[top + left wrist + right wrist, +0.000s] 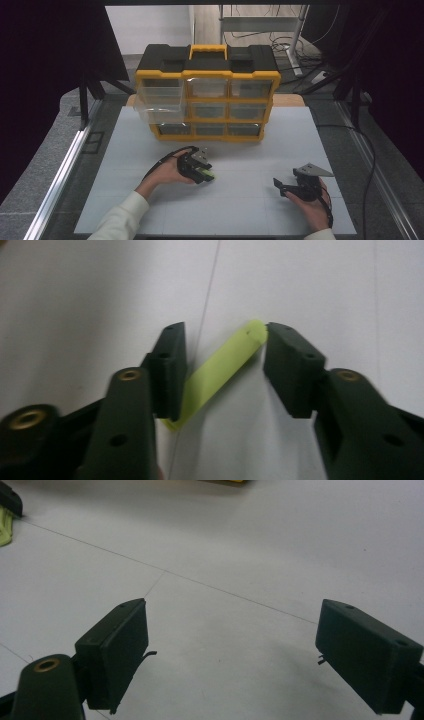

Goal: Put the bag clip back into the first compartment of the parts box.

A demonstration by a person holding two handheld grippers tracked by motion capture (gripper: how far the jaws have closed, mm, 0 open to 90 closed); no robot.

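Where the high view blurs, left hand-held gripper point(225, 370) pinching yellow-green stick point(220, 371), slantwise

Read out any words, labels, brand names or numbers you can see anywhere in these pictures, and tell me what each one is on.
None can be read.
Yellow and black drawer organizer: no readable brand or label on its lid, frame or clear drawers; anything printed there is too small to tell.
Lime green strip between the left gripper jaws: plain, no print.
Right gripper jaws and the white table: no markings, only thin seam lines.
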